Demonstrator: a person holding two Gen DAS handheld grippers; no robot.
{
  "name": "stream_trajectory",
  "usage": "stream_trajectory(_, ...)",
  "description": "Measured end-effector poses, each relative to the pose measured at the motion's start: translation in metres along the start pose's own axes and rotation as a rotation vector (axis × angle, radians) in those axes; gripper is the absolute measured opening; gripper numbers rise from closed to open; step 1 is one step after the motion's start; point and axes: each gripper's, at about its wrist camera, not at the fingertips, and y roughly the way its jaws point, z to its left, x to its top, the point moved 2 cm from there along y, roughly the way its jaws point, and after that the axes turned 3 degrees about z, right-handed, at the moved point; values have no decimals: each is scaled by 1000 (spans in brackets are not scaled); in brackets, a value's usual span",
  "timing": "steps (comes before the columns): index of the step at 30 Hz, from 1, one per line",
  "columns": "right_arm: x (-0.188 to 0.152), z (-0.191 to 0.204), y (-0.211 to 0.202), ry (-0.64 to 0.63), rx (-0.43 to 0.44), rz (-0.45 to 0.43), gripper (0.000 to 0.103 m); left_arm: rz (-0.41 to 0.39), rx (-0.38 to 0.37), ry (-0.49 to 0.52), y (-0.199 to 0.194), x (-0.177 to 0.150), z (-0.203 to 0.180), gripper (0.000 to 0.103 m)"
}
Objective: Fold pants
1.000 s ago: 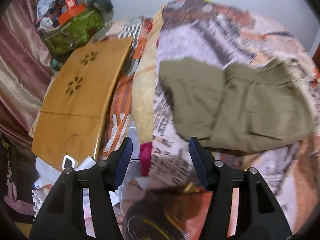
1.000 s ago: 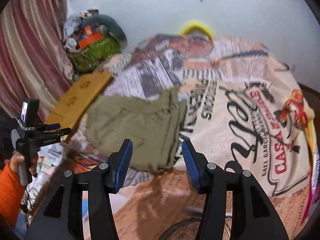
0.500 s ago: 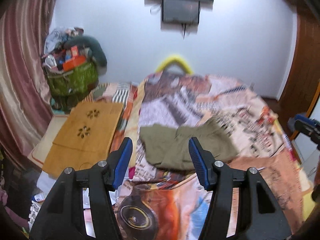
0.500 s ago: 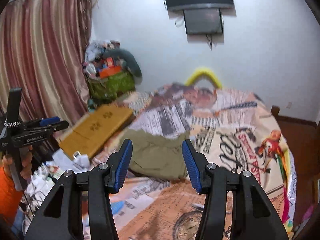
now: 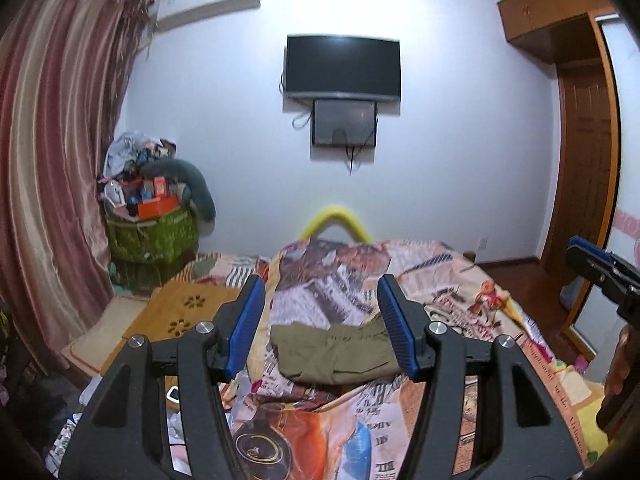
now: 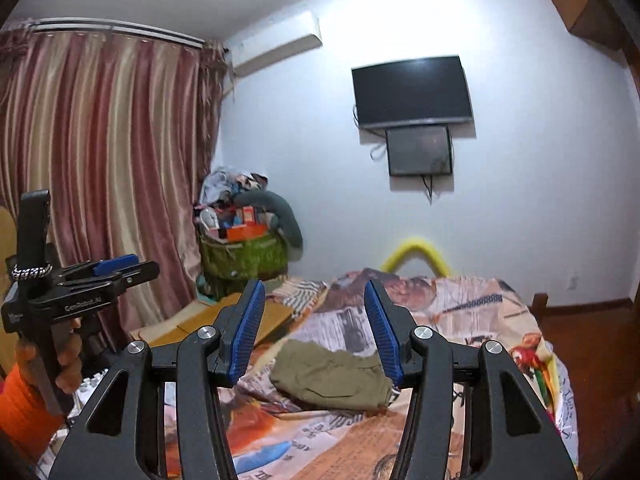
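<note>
Olive-green cotton pants (image 5: 334,354), folded into a compact rectangle, lying on the bed's printed newspaper-pattern bedspread (image 5: 460,292), near the foot end and toward the side with the wooden board; left tongs (image 5: 320,322) spread wide with nothing between the blue ribbed pads (image 5: 248,324), raised well clear of the cloth; right tongs (image 6: 312,326) likewise wide apart and empty, held high and well back from the pants (image 6: 332,376); left tongs also visible from the right-wrist view (image 6: 100,270), gripped in a hand with an orange sleeve. Judged from this: folding apparently complete or nearly so, with both tools clear of the garment. Possible trouble from here: top layer of soft fabric springing open along the loose right edge if left unpressed; bundle sliding on the rumpled bedspread toward the bed's near edge if nudged; a low re-approach with open pads catching an upper layer and dragging the fold apart; snagging bedspread together with cloth if a pinch goes too deep. Containers: green fabric bag (image 5: 154,236) in the far corner beside the striped pink curtain (image 5: 52,168), stuffed past the brim with orange boxes, small packages and crumpled clothing, a grey padded roll draped over the top; contents not separable in finer detail.
</note>
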Motion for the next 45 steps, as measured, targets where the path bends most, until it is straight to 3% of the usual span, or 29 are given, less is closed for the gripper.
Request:
stream_trajectory(4, -2, 13, -14, -25, -3, -39, 48, -57, -8, 11, -26, -3, -10, 61)
stream_trajectory(6, -3, 18, -19, -28, -1, -49, 48, -93, -5, 23, -37, -6, -15, 74)
stream_trajectory(7, -4, 19, -21, -28, -2, -53, 48, -104, -4, 28, -41, -8, -17, 76)
stream_trajectory(14, -10, 27, -29, -36, -55, -69, 83, -109, -12, 48, -52, -19, -27, 91)
stream_trajectory(17, -11, 27, -27, -35, -69, -60, 88, -116, -23, 51, -57, -22, -31, 101)
stream_trajectory(22, -12, 24, -29, -6, -87, -53, 102, -114, -22, 52, -60, -26, -33, 103)
stream_trajectory(45, -16, 24, -37, 0, -102, -26, 102, -101, -19, 46, -55, -32, -36, 103)
